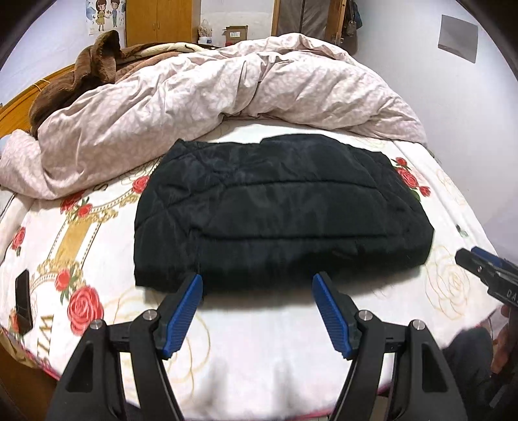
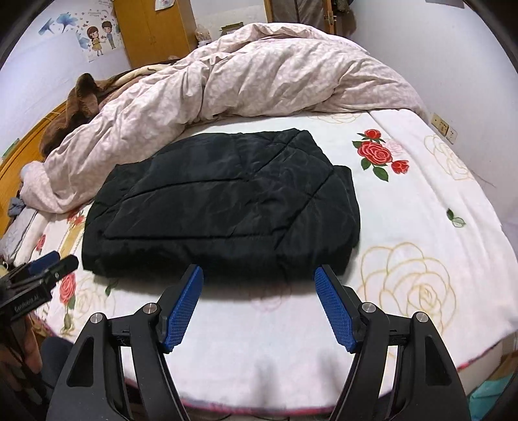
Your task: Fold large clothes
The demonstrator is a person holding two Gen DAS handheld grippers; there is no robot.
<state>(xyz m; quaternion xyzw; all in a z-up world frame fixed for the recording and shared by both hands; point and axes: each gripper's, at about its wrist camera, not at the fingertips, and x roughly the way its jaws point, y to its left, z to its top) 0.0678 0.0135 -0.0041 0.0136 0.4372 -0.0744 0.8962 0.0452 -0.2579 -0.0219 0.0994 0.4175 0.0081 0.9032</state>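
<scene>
A black quilted jacket (image 1: 278, 210) lies folded into a thick, roughly rectangular bundle on the bed (image 1: 259, 349), near its middle and a little toward the front edge. Its long axis runs left to right across the bed, parallel to that front edge, so the bundle lies broadside to both cameras. In the right wrist view the jacket (image 2: 223, 207) looks slightly turned, its far right corner angled away toward the back. Stitched seams cross its top layer, and an under layer sticks out along the left side and the far right corner.

The left gripper (image 1: 257, 283) hangs just above the front edge of the jacket, its jaws spread wide with nothing between them; the blue pads (image 1: 183, 315) stand on either side of the near hem without touching it. The right gripper (image 2: 259, 275) is held the same way, jaws wide apart and holding nothing, just short of the near hem toward the jacket's right half. Each gripper shows at the edge of the other's view.

The bed carries a white sheet printed with red roses (image 2: 377, 152) and gold rose outlines. Behind the jacket a crumpled pale pink duvet (image 1: 207, 94) is heaped along the far side, with a brown fuzzy blanket (image 1: 94, 61) beyond its left end. A dark phone-like slab (image 1: 23, 299) lies on the sheet at the far left. A wooden wardrobe (image 2: 152, 29) stands against the back wall.
</scene>
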